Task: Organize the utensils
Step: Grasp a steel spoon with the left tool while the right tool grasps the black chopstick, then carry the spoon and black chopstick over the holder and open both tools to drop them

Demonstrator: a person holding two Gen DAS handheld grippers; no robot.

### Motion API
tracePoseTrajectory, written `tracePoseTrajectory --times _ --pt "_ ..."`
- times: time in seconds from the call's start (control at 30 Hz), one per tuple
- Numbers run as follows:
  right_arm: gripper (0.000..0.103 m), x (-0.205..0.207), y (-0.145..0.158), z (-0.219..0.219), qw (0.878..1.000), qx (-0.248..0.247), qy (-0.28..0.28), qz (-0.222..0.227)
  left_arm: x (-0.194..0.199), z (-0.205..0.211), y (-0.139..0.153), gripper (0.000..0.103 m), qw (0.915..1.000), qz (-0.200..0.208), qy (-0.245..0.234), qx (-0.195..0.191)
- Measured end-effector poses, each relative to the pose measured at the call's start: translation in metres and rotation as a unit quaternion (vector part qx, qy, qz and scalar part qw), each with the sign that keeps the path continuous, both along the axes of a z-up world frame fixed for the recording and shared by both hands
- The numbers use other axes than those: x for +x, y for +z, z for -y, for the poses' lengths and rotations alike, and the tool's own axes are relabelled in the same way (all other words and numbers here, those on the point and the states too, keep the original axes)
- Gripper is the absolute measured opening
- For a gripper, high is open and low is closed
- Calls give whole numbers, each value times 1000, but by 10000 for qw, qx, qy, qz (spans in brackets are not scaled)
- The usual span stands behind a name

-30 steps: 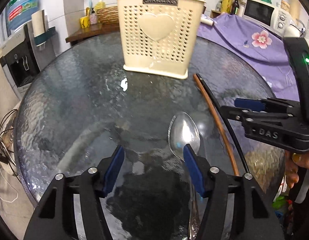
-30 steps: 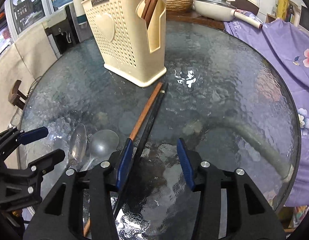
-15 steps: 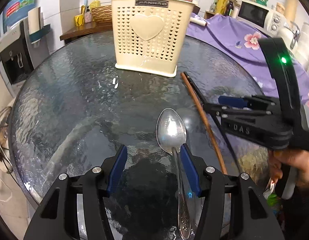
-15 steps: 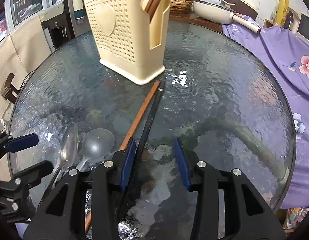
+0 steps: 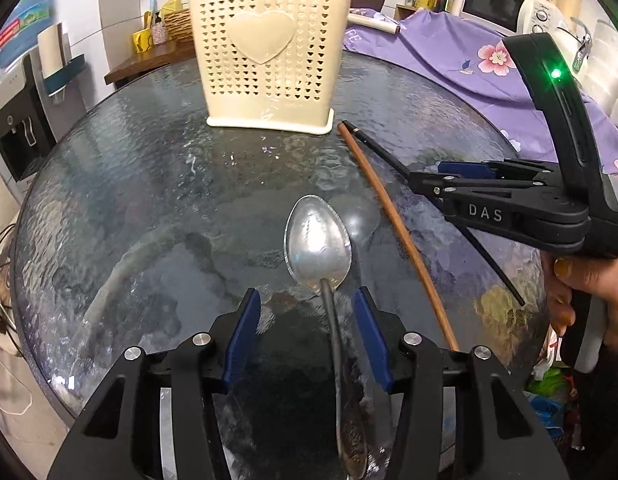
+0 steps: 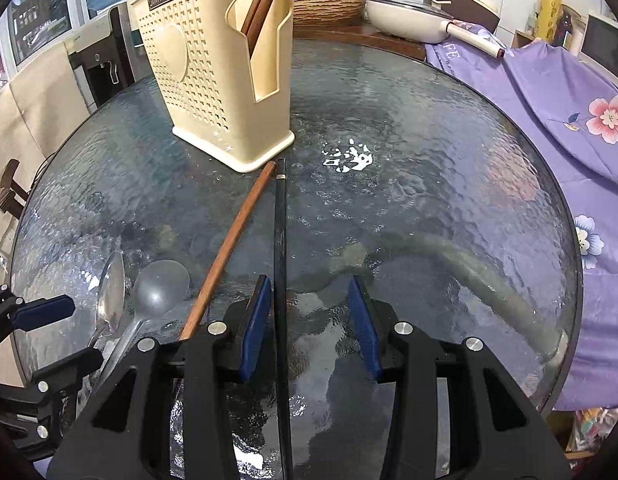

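A cream perforated utensil holder (image 5: 265,52) stands at the far side of the round glass table (image 5: 129,184); it also shows in the right wrist view (image 6: 213,80) with brown chopsticks inside. A metal spoon (image 5: 319,240) lies between the open fingers of my left gripper (image 5: 307,328). A brown chopstick (image 6: 229,248) and a black chopstick (image 6: 280,264) lie side by side. My right gripper (image 6: 309,316) is open, with the black chopstick passing between its fingers close to the left one. A clear plastic spoon (image 6: 157,288) lies beside the metal spoon (image 6: 109,296).
A purple flowered cloth (image 6: 549,92) covers furniture to the right. A white pan (image 6: 409,16) and a wicker basket (image 6: 329,0) sit on a wooden counter behind. A microwave (image 5: 497,4) stands at the back right, a water dispenser (image 5: 13,128) to the left.
Both grippers have pulled back and shifted sideways. The spoon handle now lies between the left fingers, and the black chopstick now lies between the right fingers. Both grippers have stayed open.
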State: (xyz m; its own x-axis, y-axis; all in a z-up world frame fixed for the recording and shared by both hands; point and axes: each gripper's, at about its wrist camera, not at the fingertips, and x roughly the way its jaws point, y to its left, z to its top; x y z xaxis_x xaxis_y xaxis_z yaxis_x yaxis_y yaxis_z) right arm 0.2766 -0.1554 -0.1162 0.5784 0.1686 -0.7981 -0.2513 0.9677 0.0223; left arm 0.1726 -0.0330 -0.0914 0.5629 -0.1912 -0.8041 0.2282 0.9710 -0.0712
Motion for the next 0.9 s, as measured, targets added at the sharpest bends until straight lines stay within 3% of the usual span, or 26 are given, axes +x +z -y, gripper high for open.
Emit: tracePoseTrajectory --times 0.2,0.53,0.67,0.83,0.9 --pt "41 3 0 -4 9999 29 111 -51 14 14 -1 47 9996 100 -34 272" --pt "41 37 1 -27 9993 -62 332 -132 31 15 2 37 9996 106 40 260" --pt "30 52 1 -33 9992 -34 351 -189 36 13 2 37 9998 68 60 186" --pt "23 67 2 -37 9990 -101 381 -209 42 10 3 37 9999 36 96 59" --pt "15 66 2 -38 9988 -124 434 -206 45 7 4 37 9999 51 116 18"
